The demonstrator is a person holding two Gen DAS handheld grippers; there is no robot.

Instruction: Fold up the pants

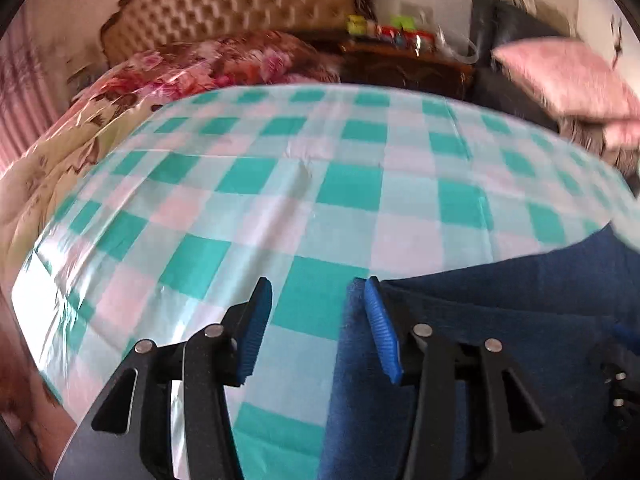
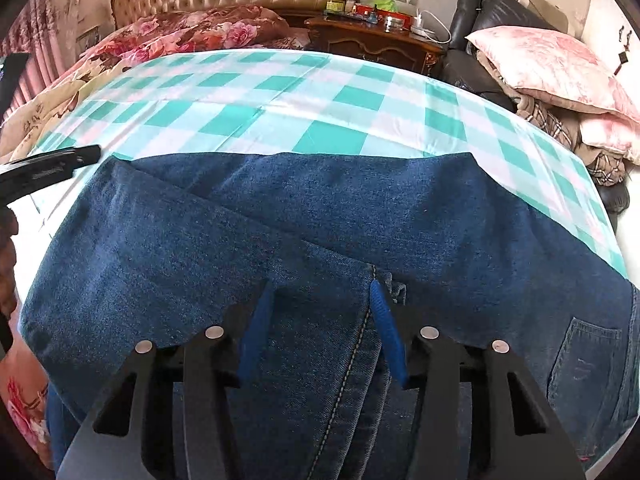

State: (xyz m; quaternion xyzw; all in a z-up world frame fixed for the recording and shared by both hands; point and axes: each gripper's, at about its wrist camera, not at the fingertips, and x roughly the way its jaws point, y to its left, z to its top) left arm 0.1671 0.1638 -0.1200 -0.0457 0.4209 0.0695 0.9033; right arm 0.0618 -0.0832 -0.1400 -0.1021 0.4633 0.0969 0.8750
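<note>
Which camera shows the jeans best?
The right wrist view: the jeans fill it, with folded legs, seam and back pocket sharp. The left wrist view catches only a blurred corner at lower right.

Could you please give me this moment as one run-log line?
stage: folding | item: dark blue denim pants on green-checked cloth | left gripper: open at pants' edge | right gripper: open over seam

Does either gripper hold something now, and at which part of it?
Nothing is held. The left gripper is open beside the jeans' edge; the right gripper is open over their seam.
</note>
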